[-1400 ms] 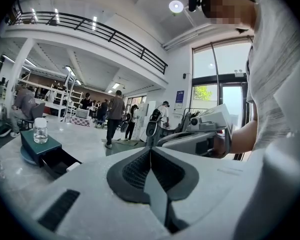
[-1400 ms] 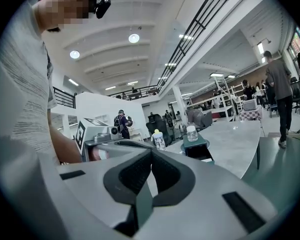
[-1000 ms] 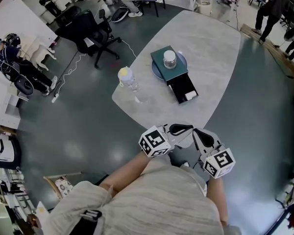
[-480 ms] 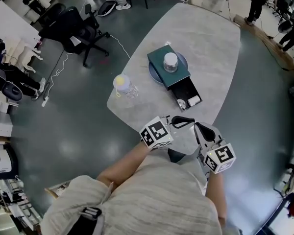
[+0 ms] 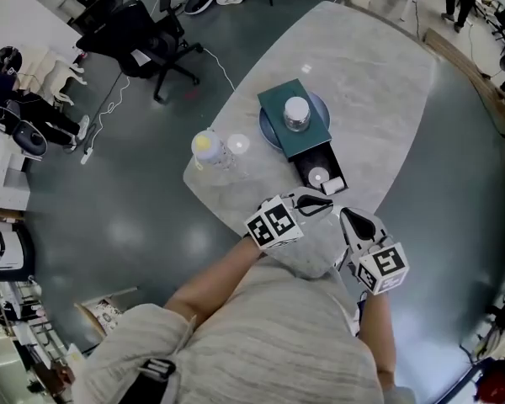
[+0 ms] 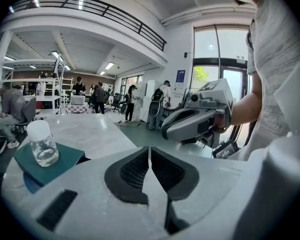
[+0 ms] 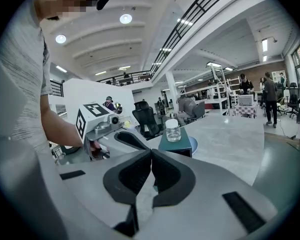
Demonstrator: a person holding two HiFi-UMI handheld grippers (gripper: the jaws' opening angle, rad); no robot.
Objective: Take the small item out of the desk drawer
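A dark green drawer box point(image 5: 296, 131) stands on a blue plate point(image 5: 266, 124) on the pale table point(image 5: 362, 82), with a glass jar point(image 5: 296, 113) on top. Its drawer point(image 5: 318, 173) is pulled out toward me; inside lie a small round white item point(image 5: 318, 176) and a small white block point(image 5: 335, 184). My left gripper point(image 5: 318, 204) is shut and empty, just short of the drawer's front. My right gripper point(image 5: 353, 220) is also shut and empty, beside it at the table's near edge. The jar point(image 7: 173, 130) and the box point(image 7: 175, 145) show beyond the right gripper point(image 7: 151, 156). The left gripper point(image 6: 149, 151) points toward the right one.
A clear bottle with a yellow cap point(image 5: 206, 148) stands left of the box, a small white disc point(image 5: 237, 145) beside it. Black office chairs point(image 5: 139, 36) and seated people are on the grey floor at the upper left. The table's near edge runs under my grippers.
I have come nearer to the table, so both grippers now reach over its near edge close to the open drawer. Both stayed shut.
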